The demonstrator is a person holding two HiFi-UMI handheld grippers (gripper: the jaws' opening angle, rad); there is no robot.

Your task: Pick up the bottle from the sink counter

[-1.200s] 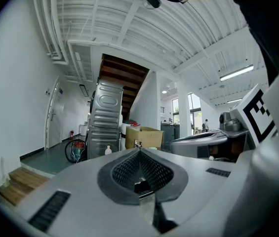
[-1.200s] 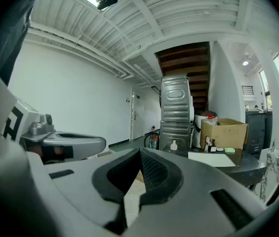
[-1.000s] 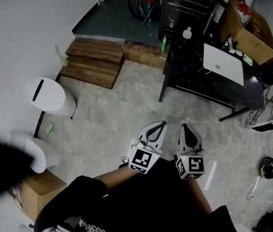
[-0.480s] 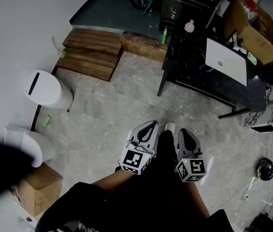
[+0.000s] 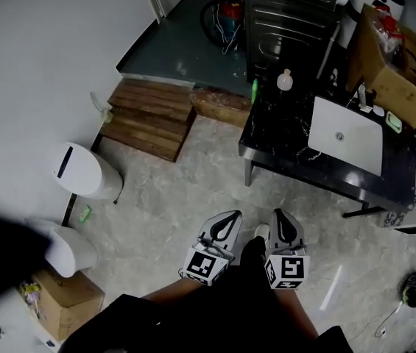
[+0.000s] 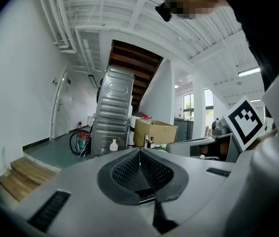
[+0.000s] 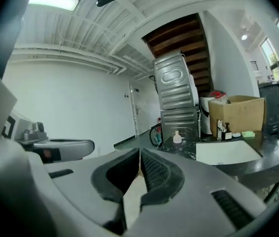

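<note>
A small white round bottle (image 5: 285,80) stands at the far left corner of the dark sink counter (image 5: 277,138), beside a slim green bottle (image 5: 254,88). The white bottle also shows far ahead in the left gripper view (image 6: 113,145) and the right gripper view (image 7: 177,138). My left gripper (image 5: 231,217) and right gripper (image 5: 283,215) hang side by side over the floor, well short of the counter. Both are shut with nothing between their jaws, as seen at the left gripper (image 6: 139,152) and the right gripper (image 7: 139,154).
A white basin (image 5: 344,134) is set in the counter, with small toiletries (image 5: 362,98) behind it. Behind stand a cardboard box (image 5: 395,65) and a tall metal cabinet (image 5: 288,13). Wooden steps (image 5: 149,112) and a toilet (image 5: 82,171) lie to the left.
The counter has come closer and lower in the head view as the person steps toward it. Both grippers stay shut, side by side.
</note>
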